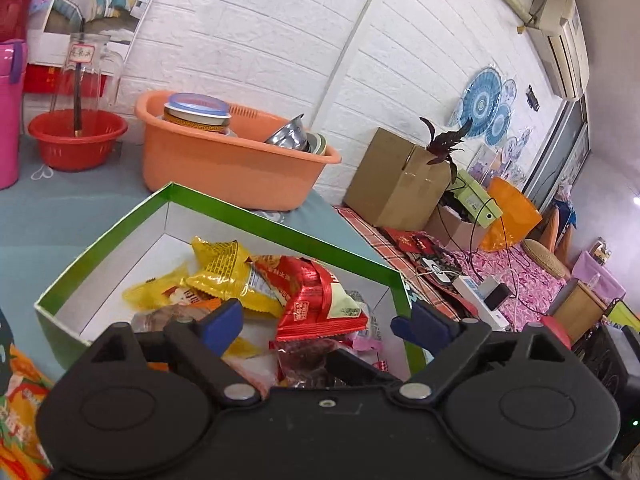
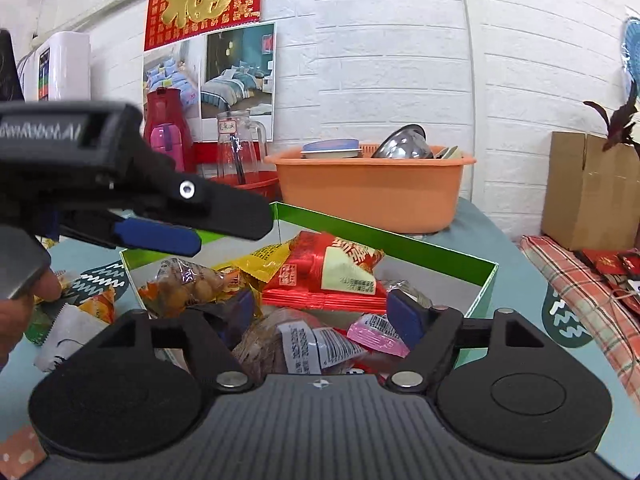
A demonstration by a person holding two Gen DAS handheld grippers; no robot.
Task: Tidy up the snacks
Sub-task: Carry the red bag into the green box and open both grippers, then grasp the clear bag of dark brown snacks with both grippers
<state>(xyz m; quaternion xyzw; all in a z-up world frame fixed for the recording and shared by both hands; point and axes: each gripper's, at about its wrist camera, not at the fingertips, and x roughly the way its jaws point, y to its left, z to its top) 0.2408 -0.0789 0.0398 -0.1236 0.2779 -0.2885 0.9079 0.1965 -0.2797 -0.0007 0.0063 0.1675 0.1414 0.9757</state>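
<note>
Over the near edge of the green-rimmed, white-lined cardboard box (image 1: 256,220), the left gripper (image 1: 316,322) hung with its jaws spread wide, nothing between the blue pads. The right gripper (image 2: 324,312) hovered over the same box from its own side, jaws likewise spread and empty. Inside the box, the snacks lay heaped: a clear packet of brownish pieces with a white barcode label (image 2: 296,344) lay closest, directly below and between the right jaws, beside a small pink sachet (image 2: 372,334). Just beyond it, toward the box's middle, rested the shiny red foil pouch (image 1: 320,300), its long axis running roughly across the left jaws, tilted on the pile. Farther in, yellow crinkled packets (image 1: 224,272) leaned toward the box's far corner. Outside the box, on the blue table (image 1: 60,216) by the left gripper, loose orange-printed packets (image 2: 96,304) waited; the left hand seemed nearer to them. Behind the box stood an orange plastic basin (image 1: 224,168).
</note>
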